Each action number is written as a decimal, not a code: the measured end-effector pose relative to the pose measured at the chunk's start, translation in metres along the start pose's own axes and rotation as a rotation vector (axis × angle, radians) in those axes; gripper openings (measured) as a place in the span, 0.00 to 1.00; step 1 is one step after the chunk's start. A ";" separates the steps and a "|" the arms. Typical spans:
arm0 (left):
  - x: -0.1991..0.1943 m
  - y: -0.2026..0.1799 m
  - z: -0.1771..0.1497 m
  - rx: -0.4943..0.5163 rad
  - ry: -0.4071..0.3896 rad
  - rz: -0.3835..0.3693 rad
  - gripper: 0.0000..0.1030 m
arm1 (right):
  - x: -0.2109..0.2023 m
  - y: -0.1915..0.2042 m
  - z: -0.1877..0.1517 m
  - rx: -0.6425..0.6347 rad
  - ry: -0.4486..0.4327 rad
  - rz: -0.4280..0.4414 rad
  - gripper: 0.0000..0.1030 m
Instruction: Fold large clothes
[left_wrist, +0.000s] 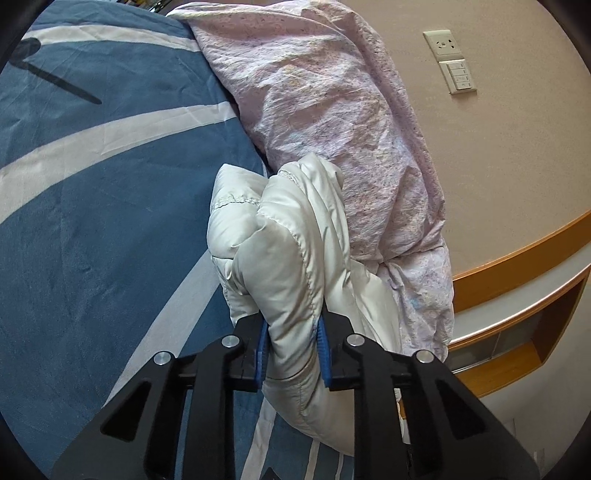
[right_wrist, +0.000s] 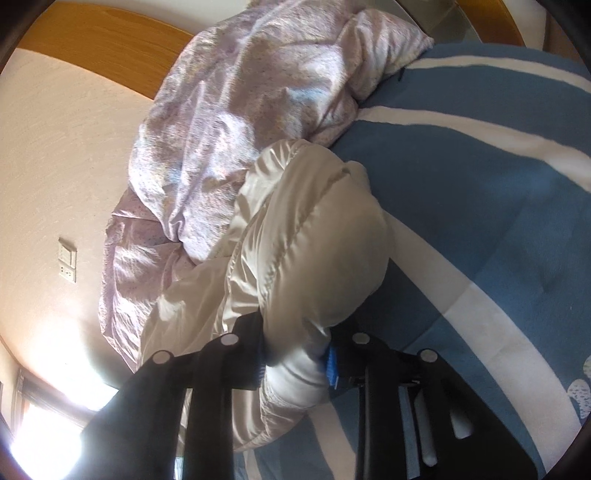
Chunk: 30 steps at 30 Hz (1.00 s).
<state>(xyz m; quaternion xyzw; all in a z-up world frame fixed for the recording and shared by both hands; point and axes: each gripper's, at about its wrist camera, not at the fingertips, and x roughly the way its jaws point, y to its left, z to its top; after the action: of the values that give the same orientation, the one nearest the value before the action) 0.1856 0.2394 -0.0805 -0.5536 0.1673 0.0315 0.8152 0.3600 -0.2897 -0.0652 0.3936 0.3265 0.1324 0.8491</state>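
A white quilted puffer jacket (left_wrist: 280, 251) hangs bunched over the blue and white bedspread (left_wrist: 92, 229). My left gripper (left_wrist: 291, 354) is shut on a thick fold of it, the blue pads pressed into the fabric on both sides. In the right wrist view the same white jacket (right_wrist: 317, 251) is bunched up, and my right gripper (right_wrist: 295, 362) is shut on another padded fold of it above the bedspread (right_wrist: 498, 221). Most of the jacket's shape is hidden in the folds.
A crumpled pale pink duvet (left_wrist: 332, 110) lies at the bed's edge against the wall, also in the right wrist view (right_wrist: 229, 122). A wall socket and switch plate (left_wrist: 452, 62) and a wooden ledge (left_wrist: 517, 295) are to the right. A wooden headboard (right_wrist: 110, 48) is behind.
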 end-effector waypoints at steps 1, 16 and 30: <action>-0.003 -0.003 0.001 0.008 -0.006 -0.008 0.19 | -0.003 0.005 0.000 -0.015 -0.004 0.007 0.23; -0.077 -0.020 0.010 0.088 -0.080 -0.088 0.18 | -0.053 0.062 -0.018 -0.192 -0.009 0.125 0.22; -0.168 0.038 -0.031 0.049 -0.090 -0.069 0.18 | -0.109 0.039 -0.090 -0.281 0.087 0.136 0.22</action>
<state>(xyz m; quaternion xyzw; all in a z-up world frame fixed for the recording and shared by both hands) 0.0105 0.2479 -0.0725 -0.5371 0.1123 0.0242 0.8357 0.2205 -0.2640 -0.0293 0.2862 0.3135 0.2509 0.8700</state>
